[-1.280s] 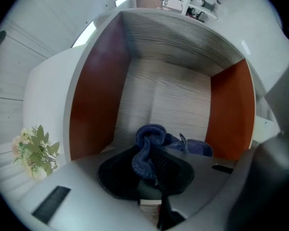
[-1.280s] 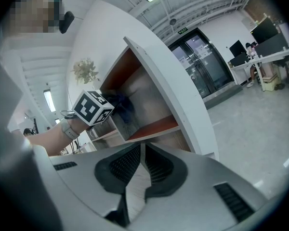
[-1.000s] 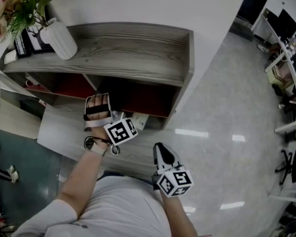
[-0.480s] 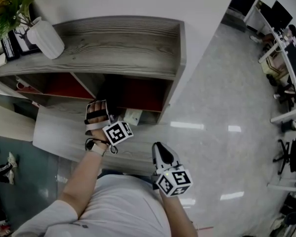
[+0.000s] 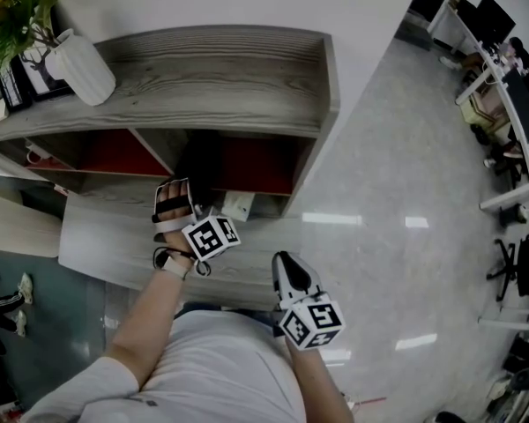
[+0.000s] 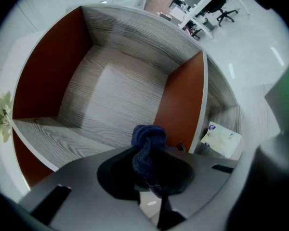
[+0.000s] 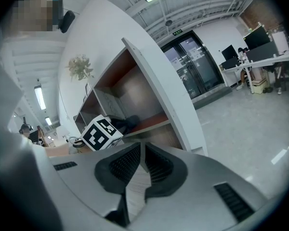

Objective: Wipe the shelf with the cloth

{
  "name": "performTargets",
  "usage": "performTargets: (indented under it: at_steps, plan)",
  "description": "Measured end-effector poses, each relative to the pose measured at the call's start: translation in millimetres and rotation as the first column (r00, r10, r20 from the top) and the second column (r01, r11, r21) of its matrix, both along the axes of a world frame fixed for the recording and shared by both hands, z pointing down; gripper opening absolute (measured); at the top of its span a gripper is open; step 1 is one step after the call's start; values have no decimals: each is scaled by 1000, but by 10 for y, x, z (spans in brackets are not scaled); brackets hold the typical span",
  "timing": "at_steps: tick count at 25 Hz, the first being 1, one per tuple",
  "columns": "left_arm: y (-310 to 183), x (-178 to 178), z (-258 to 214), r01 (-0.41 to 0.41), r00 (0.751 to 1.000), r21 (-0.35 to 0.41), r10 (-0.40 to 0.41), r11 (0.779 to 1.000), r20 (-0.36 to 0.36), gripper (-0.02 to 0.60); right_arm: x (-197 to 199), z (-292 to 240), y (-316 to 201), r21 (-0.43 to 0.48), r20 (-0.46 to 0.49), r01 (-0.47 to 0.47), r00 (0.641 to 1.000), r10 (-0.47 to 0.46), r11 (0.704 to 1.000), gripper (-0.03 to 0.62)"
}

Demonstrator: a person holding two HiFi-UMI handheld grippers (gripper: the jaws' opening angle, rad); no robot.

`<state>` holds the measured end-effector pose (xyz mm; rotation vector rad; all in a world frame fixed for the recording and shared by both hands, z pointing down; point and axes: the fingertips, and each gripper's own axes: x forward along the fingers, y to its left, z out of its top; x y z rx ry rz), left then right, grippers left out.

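The grey wood shelf (image 5: pixel 220 82) has red-lined compartments under its top. My left gripper (image 5: pixel 198 192) reaches into the mouth of the middle compartment (image 6: pixel 111 95) and is shut on a bunched dark blue cloth (image 6: pixel 148 138). In the left gripper view (image 6: pixel 147 153) the cloth sticks up between the jaws, above the compartment's grey floor and short of its back wall. My right gripper (image 5: pixel 291 276) hangs lower and to the right, outside the shelf. Its jaws (image 7: pixel 142 160) are shut with nothing between them.
A white ribbed vase (image 5: pixel 79 55) with a plant and a picture frame (image 5: pixel 26 73) stand on the shelf top at the left. A white packet (image 6: pixel 221 138) lies on the ledge right of the compartment. Glossy floor (image 5: pixel 406 192) spreads right, with office desks beyond.
The head view has shifted a little, so the shelf sits further left in the picture. Both grippers keep nearly the same places, and the cloth stays held.
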<state>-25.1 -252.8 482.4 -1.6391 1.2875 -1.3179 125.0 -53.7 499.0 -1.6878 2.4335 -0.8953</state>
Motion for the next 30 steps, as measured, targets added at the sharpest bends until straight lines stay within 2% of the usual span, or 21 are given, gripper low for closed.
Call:
performTargets:
  at_steps: [7,9,10,14,18,23,28,30]
  plan:
    - [213,-8,-295,-87,984,-26,82,996,-157,67,-137,-139,-101,37,-15,-31,999,32,999,40]
    - [290,-45,-404,-112,964,-43,97,993,-249,67,-210,-234,-147,54,-29,-31,999,33,998,39]
    - [333,-64,-464,-126,945,-56,103,990,-310,67,-254,-292,-174,67,-38,-28,999,31,997,39]
    - [513,-175,-706,-194,844,-86,122,977,-522,66,-414,-534,-280,131,-59,-22,998,30,991,40]
    - [662,-326,-906,-273,708,-102,128,957,-695,67,-596,-776,-349,201,-64,-19,997,33,979,39]
    - [828,-481,-1022,-352,567,-111,117,929,-816,66,-863,-970,-365,245,-90,8,996,15,969,40]
    - [1040,-539,-1072,-451,387,-93,101,888,-916,66,-1010,-1060,-336,266,-106,30,994,-2,964,39]
    - [1107,-574,-1071,-475,343,-81,100,876,-934,66,-1040,-1071,-335,270,-117,34,993,-3,962,40]
